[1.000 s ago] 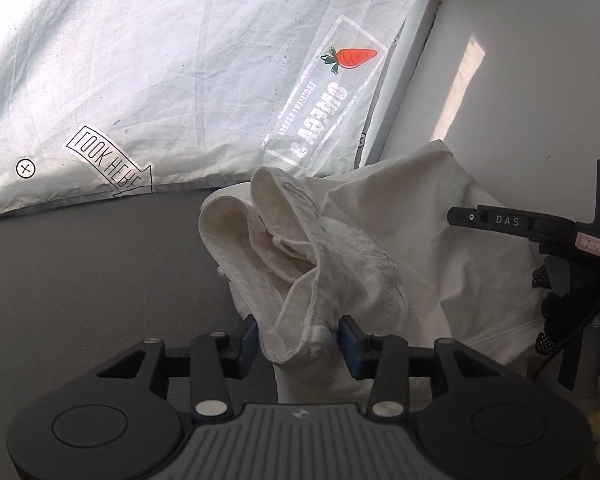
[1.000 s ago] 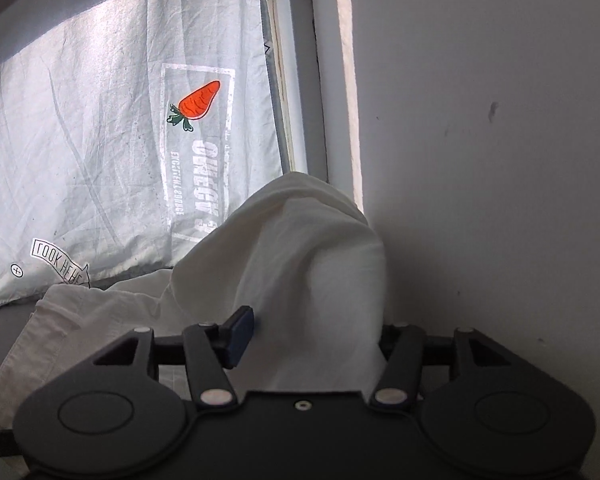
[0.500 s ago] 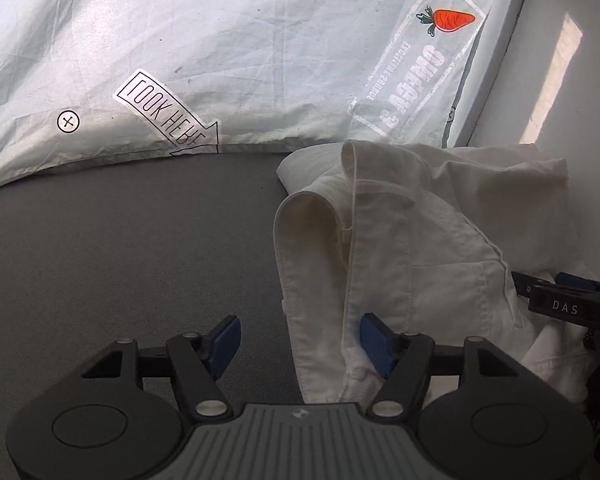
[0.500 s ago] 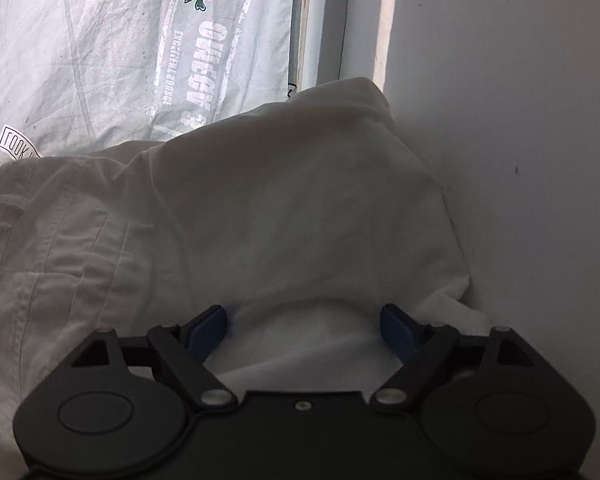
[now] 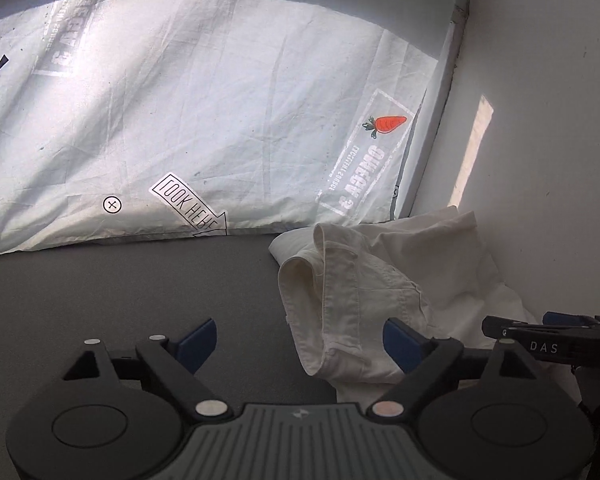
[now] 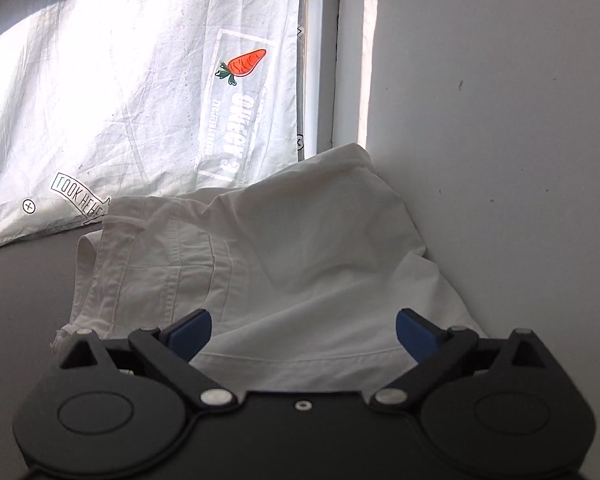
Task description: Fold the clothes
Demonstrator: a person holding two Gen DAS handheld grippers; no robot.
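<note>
One white printed sheet [image 5: 204,112] hangs behind the grey bench [image 5: 120,288]. Against its lower right corner, by the wall [image 6: 500,120], lies the white garment [image 6: 300,248], seemingly shorts, loosely folded. Both the left hand-held gripper [image 5: 300,346] and right hand-held gripper [image 6: 304,334] have just been opening, released, garment hem between neither's pads.

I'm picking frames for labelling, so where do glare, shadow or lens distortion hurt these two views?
Left wrist view: sun glares on the printed sheet, the grey surface lies in shade, the fisheye bends the edges. Right wrist view: the sheet is overexposed, the white garment is dim but sharp.
</note>
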